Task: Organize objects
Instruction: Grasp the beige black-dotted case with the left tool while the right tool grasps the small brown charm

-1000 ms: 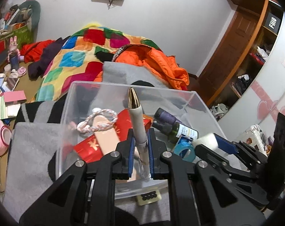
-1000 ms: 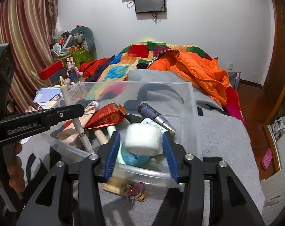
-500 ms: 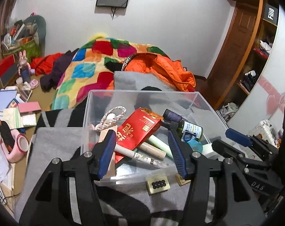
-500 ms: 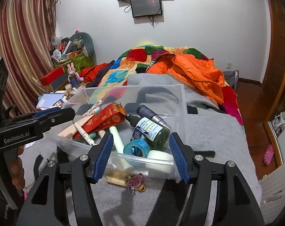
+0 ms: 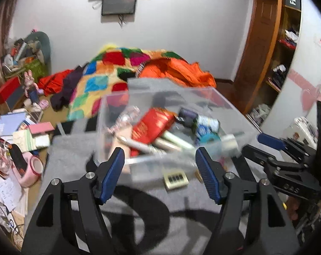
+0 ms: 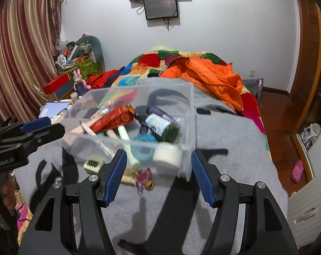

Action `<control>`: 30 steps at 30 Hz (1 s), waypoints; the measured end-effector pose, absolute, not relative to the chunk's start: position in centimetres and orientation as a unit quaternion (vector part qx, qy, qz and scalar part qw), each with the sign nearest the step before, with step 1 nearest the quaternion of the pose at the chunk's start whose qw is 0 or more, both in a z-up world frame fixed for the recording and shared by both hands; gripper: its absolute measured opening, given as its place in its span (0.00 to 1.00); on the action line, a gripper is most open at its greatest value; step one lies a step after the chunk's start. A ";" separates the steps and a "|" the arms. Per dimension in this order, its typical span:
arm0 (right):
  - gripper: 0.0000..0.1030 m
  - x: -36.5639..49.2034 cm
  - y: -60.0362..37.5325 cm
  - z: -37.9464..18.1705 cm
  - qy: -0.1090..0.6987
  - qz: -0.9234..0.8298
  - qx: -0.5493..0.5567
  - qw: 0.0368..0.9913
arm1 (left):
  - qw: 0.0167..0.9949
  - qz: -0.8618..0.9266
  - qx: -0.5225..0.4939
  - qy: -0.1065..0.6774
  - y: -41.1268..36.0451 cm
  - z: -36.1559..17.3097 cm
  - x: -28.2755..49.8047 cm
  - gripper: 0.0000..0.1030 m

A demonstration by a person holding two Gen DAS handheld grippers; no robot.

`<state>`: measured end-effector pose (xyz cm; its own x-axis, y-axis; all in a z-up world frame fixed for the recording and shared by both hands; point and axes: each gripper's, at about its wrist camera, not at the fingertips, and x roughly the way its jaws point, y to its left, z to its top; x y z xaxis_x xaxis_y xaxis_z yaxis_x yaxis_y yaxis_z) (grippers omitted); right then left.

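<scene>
Left hand-held gripper (image 5: 160,170): spread wide, empty; the pen it held a second ago now lies in the clear bin (image 5: 228,108).
Right hand-held gripper (image 6: 158,173): spread wide, empty; white roll (image 6: 166,156) now in the bin.
Hard to see: bin contents blurred in the left view.

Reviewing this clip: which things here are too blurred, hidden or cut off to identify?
- Label text on the green bottle: right wrist view, motion blur.
- Small trinket outside the clear bin: right wrist view, blurred, kind unclear.
- Items under the red packet: left wrist view, covered and smeared.
- Right tool: left wrist view, seen side-on, partly cut by the edge.
</scene>
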<state>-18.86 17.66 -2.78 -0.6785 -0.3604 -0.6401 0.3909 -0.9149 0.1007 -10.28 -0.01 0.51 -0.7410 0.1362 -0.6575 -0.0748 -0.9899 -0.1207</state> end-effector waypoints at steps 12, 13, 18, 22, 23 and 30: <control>0.52 -19.8 17.3 -7.1 0.012 -0.886 0.407 0.221 | 0.053 0.908 -0.415 -0.032 1.7 -4.7 -11.2 0.72; 0.50 -20.0 17.1 -7.4 0.013 -0.883 0.413 0.223 | 0.049 0.906 -0.418 -0.030 1.6 -5.1 -11.5 0.72; 0.35 -20.3 16.4 -8.2 0.013 -0.875 0.428 0.228 | 0.055 0.898 -0.436 -0.040 1.6 -6.1 -12.7 0.61; 0.26 -20.2 16.3 -8.3 0.018 -0.879 0.422 0.223 | 0.056 0.897 -0.436 -0.037 2.1 -6.4 -12.9 0.59; 0.23 -20.1 16.4 -8.4 0.022 -0.880 0.422 0.218 | 0.058 0.897 -0.436 -0.037 2.2 -6.5 -12.9 0.59; 0.19 -20.0 17.0 -8.4 0.011 -0.879 0.420 0.226 | 0.052 0.897 -0.437 -0.048 2.7 -7.1 -13.1 0.51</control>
